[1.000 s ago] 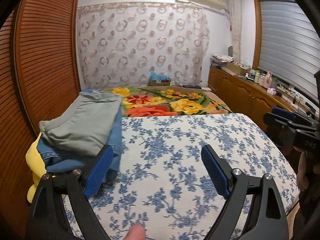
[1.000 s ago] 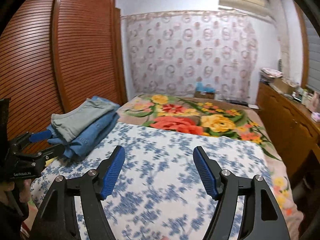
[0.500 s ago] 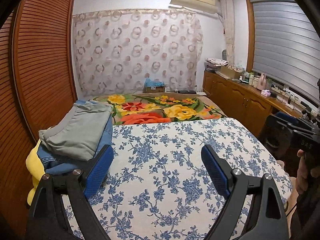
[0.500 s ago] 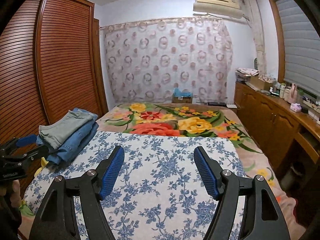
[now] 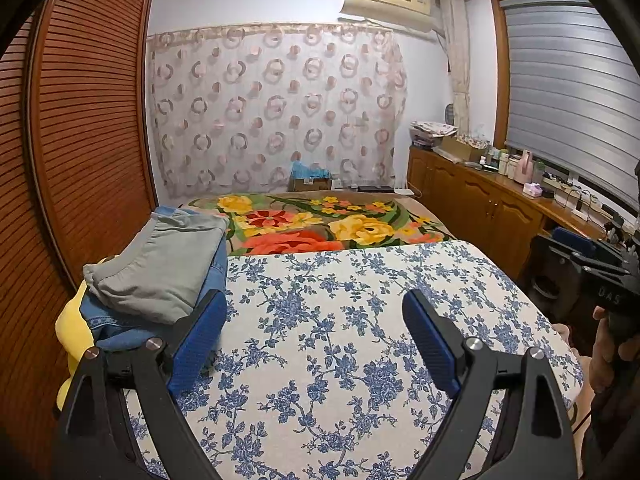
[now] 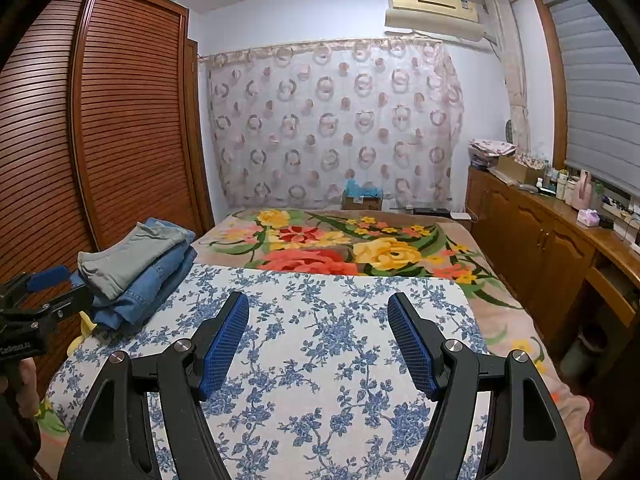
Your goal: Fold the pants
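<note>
Both grippers hover wide apart and empty above the blue-floral sheet (image 5: 340, 340).
Left gripper (image 5: 316, 336), right gripper (image 6: 318, 336): the folded pants (image 5: 160, 268) look done, so retreat without nudging them.

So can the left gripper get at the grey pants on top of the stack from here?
Probably yes: the left gripper is open and empty, and the grey pants lie uncovered atop the stack, just beyond its left finger.

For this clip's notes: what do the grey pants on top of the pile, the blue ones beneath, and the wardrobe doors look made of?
Folded grey pants: soft matte woven cloth, probably cotton, with a stitched hem showing.
Folded blue pants beneath: denim, judging by the faded blue and thick seams.
Slatted brown wardrobe doors: wood or wood veneer, reddish and semi-gloss, with horizontal louvre lines; which of the two is not clear.
</note>
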`<state>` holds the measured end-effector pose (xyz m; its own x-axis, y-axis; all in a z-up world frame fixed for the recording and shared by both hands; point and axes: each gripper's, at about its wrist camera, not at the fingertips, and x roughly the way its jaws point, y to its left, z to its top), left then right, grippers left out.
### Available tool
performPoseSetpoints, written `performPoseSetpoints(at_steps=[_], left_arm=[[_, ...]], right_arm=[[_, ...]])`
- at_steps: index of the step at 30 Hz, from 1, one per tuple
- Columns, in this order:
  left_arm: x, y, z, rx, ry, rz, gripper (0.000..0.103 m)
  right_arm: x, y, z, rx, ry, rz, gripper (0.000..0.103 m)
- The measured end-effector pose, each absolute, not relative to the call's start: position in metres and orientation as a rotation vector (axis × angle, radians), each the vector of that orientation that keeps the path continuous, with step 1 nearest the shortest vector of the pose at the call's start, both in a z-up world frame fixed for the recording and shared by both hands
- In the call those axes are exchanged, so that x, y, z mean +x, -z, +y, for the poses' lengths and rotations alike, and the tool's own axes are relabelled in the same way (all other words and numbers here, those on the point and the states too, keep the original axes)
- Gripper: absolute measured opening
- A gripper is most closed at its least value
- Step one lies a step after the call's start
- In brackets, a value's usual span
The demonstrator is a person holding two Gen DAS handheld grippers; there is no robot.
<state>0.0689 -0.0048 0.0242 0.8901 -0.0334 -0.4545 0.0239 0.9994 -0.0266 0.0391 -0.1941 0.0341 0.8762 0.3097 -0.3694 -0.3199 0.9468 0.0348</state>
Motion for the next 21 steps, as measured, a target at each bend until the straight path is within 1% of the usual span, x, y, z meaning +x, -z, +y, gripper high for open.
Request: performPoseSetpoints(at_steps=[21], left_arm=[[0.0657, -0.0312, -0.0008, -0.02, 0.017, 0.465, 0.09]], right_arm=[[0.042, -0.0305, -0.2015, -0.032, -0.331, 0.378, 0.074]])
